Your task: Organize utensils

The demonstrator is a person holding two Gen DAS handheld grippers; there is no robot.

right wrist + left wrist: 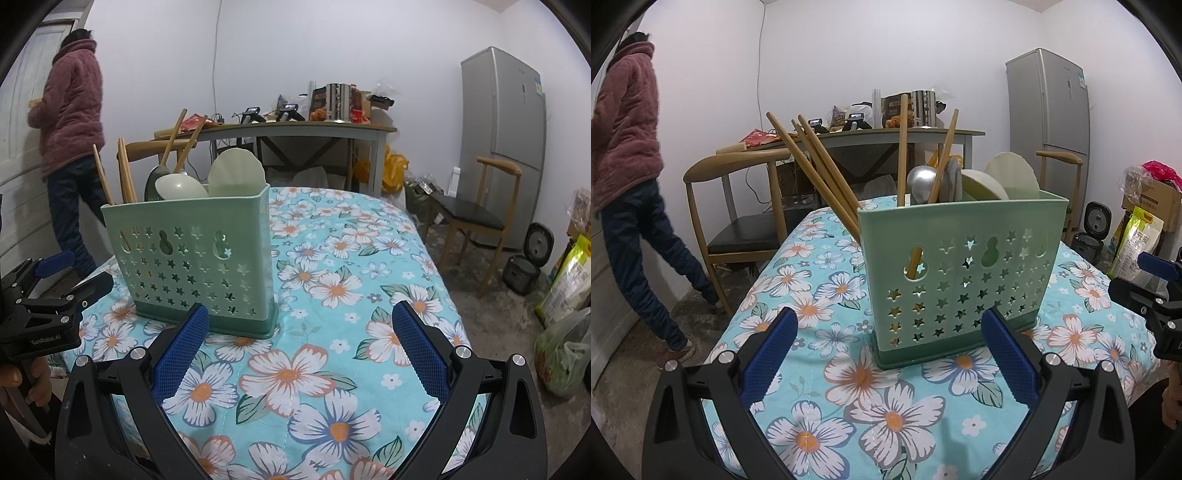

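Here, the green utensil holder point(960, 273) stands upright on the flower-clothed desk point(827, 369), filled with chopsticks point(820, 166) and spoons point(982, 184), while the left gripper point(886, 354) and right gripper point(299, 350) both gape wide, empty, just before it

The right gripper point(299, 350) hung wide apart and empty over the floral cloth point(369, 258). Just beyond its left finger stood a green holder point(192, 266), upright, with chopsticks point(125, 177) at its left end, spoons point(181, 188) in the middle and a pale scalloped plate point(236, 170) at its right end. The left gripper point(55, 280) showed at the left edge, spread. Far left, a person point(72, 122) stood facing a door.
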